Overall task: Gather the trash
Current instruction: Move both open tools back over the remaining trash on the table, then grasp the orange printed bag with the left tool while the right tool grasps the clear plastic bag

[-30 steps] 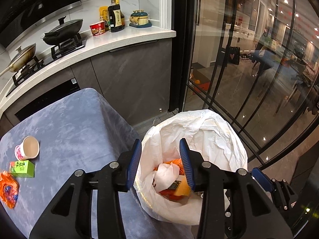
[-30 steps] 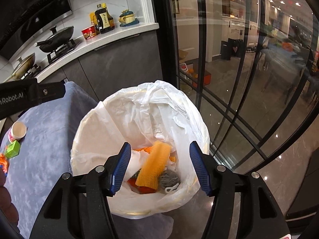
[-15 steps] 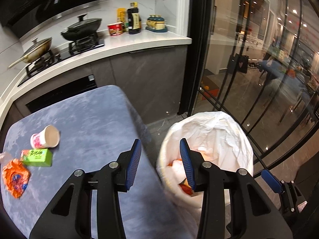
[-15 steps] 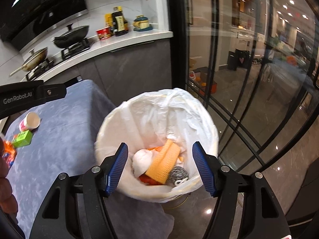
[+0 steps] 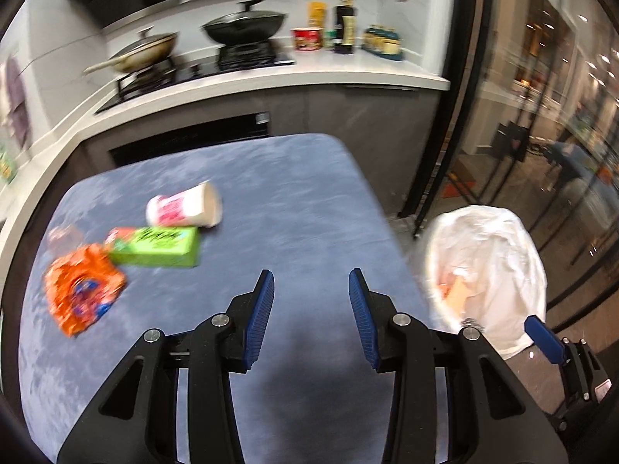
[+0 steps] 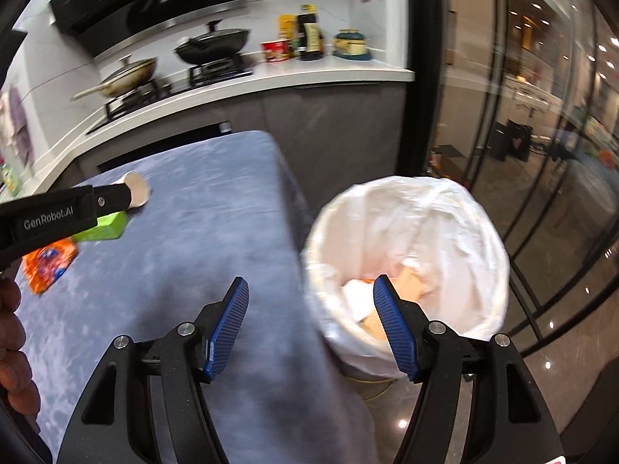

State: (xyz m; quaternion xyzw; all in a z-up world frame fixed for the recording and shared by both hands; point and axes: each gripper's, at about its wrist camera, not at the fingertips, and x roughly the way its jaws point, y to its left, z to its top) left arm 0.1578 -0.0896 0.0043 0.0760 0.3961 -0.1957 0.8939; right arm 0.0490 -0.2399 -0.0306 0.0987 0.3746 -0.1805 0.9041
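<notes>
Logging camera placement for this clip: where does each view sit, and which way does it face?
Left wrist: on the left hand-held gripper, angled down at the blue table; its open fingers show.
Right wrist: on the right hand-held gripper, angled down over the table edge and lined bin; its open fingers, the other gripper and a hand show.
Shared: paper cup, green box, orange wrapper, bin, stove counter.

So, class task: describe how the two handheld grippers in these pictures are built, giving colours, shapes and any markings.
The left gripper and the right gripper look alike: black angular frames with silver bolts, each carrying two fingers faced with blue ribbed pads. The right wrist view shows white "GenRobot.AI" lettering on the left gripper's side. No cables or sleeves are visible.
</notes>
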